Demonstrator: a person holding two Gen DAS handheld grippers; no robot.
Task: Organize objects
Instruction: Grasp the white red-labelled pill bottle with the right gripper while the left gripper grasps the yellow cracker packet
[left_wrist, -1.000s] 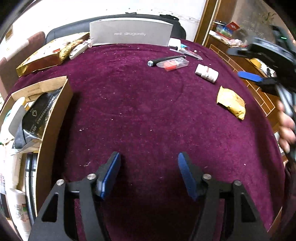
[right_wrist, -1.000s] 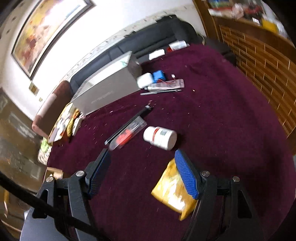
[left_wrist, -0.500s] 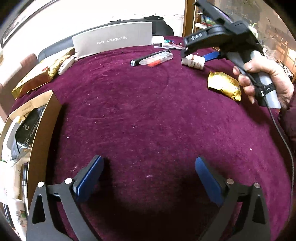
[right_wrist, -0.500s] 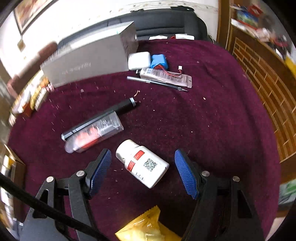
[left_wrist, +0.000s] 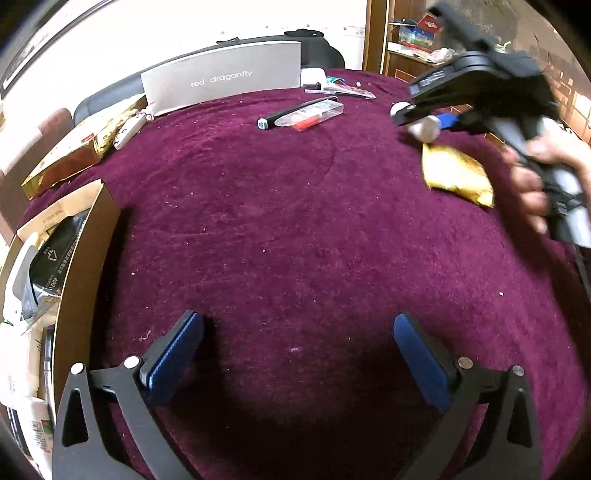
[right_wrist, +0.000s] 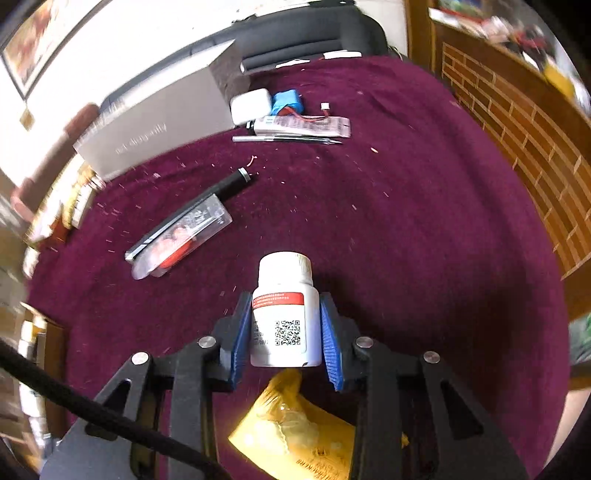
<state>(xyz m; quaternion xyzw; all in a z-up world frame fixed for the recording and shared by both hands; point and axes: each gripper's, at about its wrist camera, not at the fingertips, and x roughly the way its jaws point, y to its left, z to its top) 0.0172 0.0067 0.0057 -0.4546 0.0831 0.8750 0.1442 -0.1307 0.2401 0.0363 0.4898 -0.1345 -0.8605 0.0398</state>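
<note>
R gripper (right_wrist: 283, 332) closing its fingers on white pill bottle (right_wrist: 284, 314) just beyond yellow packet (right_wrist: 295, 435); L gripper (left_wrist: 295, 354) fingers spread wide, nothing between, nearer than packet on desk (left_wrist: 295, 221).

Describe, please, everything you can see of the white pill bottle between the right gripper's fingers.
The white pill bottle looks like plastic, with a ribbed white cap pointing away from the camera. Its label carries a red band and a QR code. It lies on the purple cloth, just beyond the yellow packet. The right gripper is closing on it, its blue pads against both sides.
</note>
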